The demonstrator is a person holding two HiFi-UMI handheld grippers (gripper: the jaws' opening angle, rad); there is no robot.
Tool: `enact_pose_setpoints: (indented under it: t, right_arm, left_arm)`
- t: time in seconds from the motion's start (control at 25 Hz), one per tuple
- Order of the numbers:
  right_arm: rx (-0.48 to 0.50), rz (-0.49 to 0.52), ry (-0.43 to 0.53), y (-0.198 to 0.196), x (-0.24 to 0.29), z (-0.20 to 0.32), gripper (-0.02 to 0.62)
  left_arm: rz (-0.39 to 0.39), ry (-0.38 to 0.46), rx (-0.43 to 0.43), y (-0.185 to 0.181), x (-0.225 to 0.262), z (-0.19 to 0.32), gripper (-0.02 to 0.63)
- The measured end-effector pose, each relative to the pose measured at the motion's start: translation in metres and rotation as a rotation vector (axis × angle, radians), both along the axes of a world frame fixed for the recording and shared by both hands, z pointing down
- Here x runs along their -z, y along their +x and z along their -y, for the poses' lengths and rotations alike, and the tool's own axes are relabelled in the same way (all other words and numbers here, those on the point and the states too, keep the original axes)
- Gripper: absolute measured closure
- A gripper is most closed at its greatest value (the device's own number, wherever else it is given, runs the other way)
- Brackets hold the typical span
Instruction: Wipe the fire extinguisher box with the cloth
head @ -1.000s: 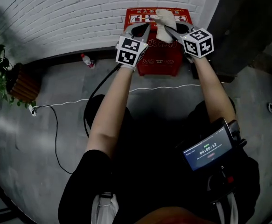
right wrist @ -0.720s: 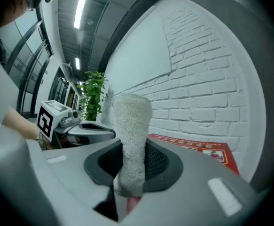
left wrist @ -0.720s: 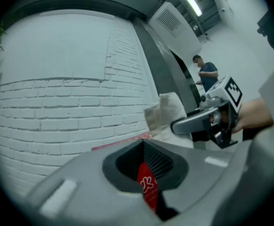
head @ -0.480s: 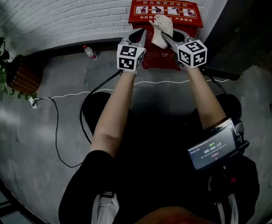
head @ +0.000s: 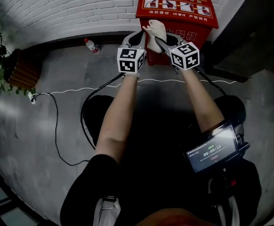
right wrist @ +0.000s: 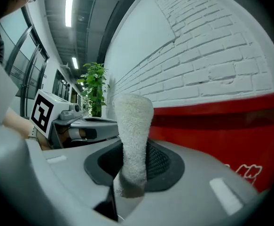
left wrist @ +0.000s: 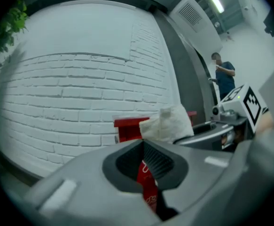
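The red fire extinguisher box stands against the white brick wall. A crumpled white cloth hangs in front of the box's upper front face, left of its middle. My right gripper is shut on the cloth, which sticks up out of its jaws, with the box close behind. My left gripper sits just left of the cloth, jaws together down to a thin slit and holding nothing. In the left gripper view the gripper points at the box, with the cloth to its right.
A small bottle lies by the wall's foot to the left. A potted plant stands at far left. White cable and black cable run over the grey floor. A dark pillar is right of the box. A person stands in the distance.
Both grippers and the cloth have come off the box's top and moved down in front of its face. The box now lies further right in the head view.
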State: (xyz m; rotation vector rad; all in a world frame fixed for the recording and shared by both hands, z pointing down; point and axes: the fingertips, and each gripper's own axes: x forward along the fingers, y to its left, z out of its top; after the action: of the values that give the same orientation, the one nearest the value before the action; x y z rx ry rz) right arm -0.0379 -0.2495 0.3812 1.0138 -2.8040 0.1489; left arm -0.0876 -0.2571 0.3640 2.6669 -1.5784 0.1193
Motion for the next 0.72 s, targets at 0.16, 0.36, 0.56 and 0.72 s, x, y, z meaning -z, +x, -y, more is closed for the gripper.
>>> enact_pose_setpoints:
  t: [0.16,0.36,0.56,0.72]
  right_arm:
    - [0.024,0.009,0.004,-0.025,-0.01,0.012,0.499]
    - [0.051,-0.015,0.021,-0.049,-0.018,0.029,0.5]
    - [0.006,0.051,-0.011,-0.045,-0.022,0.052,0.499]
    - [-0.072,0.093,-0.023,-0.034,-0.021,0.065,0.499]
  left_arm:
    - [0.002,-0.009,0.044,-0.017,-0.013,0.011,0.603]
    - [0.011,0.003,0.06,-0.027,-0.015,0.02,0.603]
    - [0.006,-0.001,0.056,-0.03,-0.018,0.032,0.603]
    - [0.005,-0.004,0.039,-0.022,-0.021,0.043,0.603]
